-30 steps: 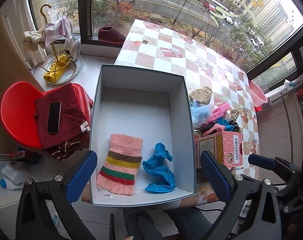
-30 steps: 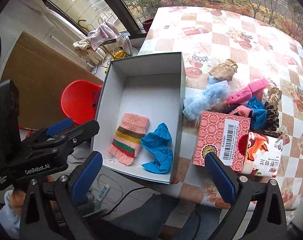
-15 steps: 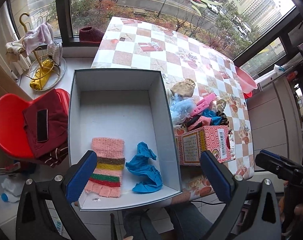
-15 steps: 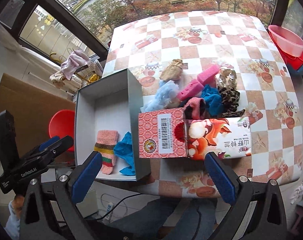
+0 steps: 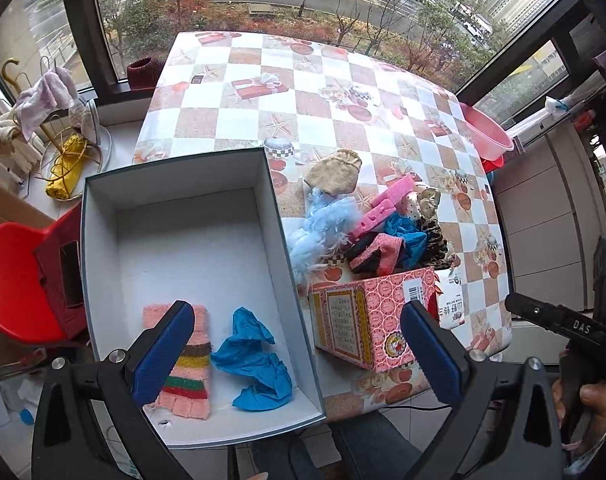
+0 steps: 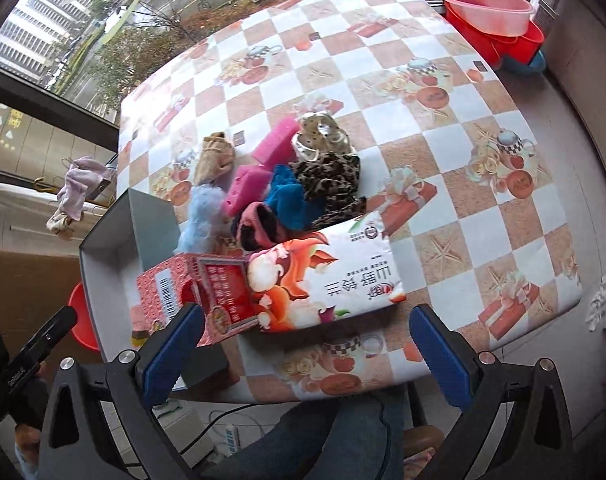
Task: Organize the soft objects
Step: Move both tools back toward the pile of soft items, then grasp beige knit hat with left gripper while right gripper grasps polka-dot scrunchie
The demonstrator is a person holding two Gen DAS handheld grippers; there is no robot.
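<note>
Left wrist view looks down on a worktop [image 5: 303, 92] covered in a checked cloth printed with teapots, starfish and gift boxes, set against tall windows that show a wet street and trees. A grey open box [image 5: 175, 184] sits at the worktop's near left corner; on its white floor lie a striped pink knitted glove [image 5: 193, 364] and a crumpled blue shoe cover [image 5: 255, 356], close together near the front wall. Just right of the box stands a pink patterned carton [image 5: 367, 316], and behind it a heap of soft things: a pale blue fluffy piece [image 5: 323, 232], a tan pouch [image 5: 335, 168], a pink sponge [image 5: 387, 204], blue cloth and leopard-print fabric [image 6: 331, 180]. A red chair [image 5: 11, 280] stands left of the worktop, and a pink basin [image 6: 487, 4] rests off its far right corner.

The left gripper [image 5: 299, 352] hangs over the box's front edge, its blue pads wide apart and holding nothing. The right gripper [image 6: 307, 356] hovers over the near edge of the worktop in front of the carton, also spread wide and empty.

The left pad covers part of the glove. From the right wrist view the carton and box wall hide the box's contents. The heap's lower layers cannot be sorted out. Denim-clad legs show below the worktop's edge.
</note>
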